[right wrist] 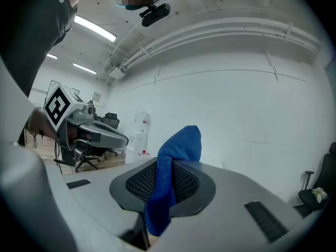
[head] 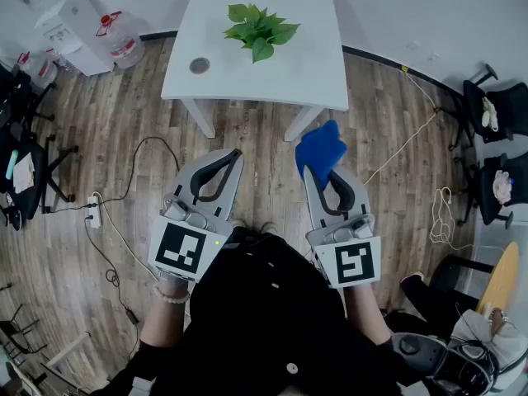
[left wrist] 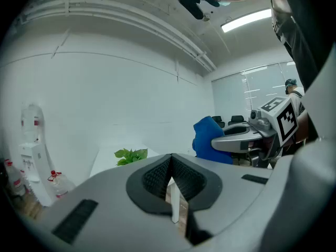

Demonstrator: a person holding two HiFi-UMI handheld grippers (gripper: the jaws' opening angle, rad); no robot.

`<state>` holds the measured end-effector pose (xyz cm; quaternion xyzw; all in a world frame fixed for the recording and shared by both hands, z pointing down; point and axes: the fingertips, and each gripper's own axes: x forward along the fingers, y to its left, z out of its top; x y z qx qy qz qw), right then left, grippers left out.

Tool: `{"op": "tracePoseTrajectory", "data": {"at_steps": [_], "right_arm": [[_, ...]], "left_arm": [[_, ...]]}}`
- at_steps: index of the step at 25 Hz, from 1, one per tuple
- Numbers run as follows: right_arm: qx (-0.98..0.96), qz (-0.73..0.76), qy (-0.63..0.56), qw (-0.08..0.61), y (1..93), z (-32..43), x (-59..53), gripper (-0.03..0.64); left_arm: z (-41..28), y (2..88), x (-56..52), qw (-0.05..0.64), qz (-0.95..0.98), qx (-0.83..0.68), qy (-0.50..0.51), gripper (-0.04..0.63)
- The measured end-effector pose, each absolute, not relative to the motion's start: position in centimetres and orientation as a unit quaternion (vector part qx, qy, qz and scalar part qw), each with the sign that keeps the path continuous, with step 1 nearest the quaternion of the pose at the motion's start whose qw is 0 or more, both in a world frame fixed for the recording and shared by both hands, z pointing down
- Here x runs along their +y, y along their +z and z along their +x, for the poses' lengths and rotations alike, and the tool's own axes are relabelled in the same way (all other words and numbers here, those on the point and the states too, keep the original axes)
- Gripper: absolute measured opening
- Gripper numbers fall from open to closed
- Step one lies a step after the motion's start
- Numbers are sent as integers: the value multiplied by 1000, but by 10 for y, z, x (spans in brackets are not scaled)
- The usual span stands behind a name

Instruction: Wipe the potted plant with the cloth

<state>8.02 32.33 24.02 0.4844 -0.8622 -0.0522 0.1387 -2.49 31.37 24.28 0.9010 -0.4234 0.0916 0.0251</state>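
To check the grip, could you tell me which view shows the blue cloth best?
The right gripper view: the blue cloth stands large and central, pinched in the right tongs. The head view shows it small, from above; the left gripper view, from the side.

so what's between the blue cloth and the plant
Head view: just wooden floor, then the white table's near edge and bare top, between the blue cloth and the plant.

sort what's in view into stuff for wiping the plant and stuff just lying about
For the job:
- potted plant, on the white table
- blue cloth, pinched in the right gripper
- left gripper, shut and empty

Lying about:
- round disc on the table
- water jug
- power strip on the floor
- office chairs
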Motion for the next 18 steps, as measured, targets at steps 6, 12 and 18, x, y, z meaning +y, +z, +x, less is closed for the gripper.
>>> {"op": "tracePoseTrajectory", "data": {"at_steps": [6,12,18], "right_arm": [[-861,486,-56,139,239,79,323,84],[-857,496,-43,132,243,77,322,84],[-849,512,-44,126,241,77,321,84]], "left_arm": [[-29,244,314,25,900,-425,90,12],[-31,244,313,23,903,-419,90,12],[-35,240,312,16,907,-413,84,12]]}}
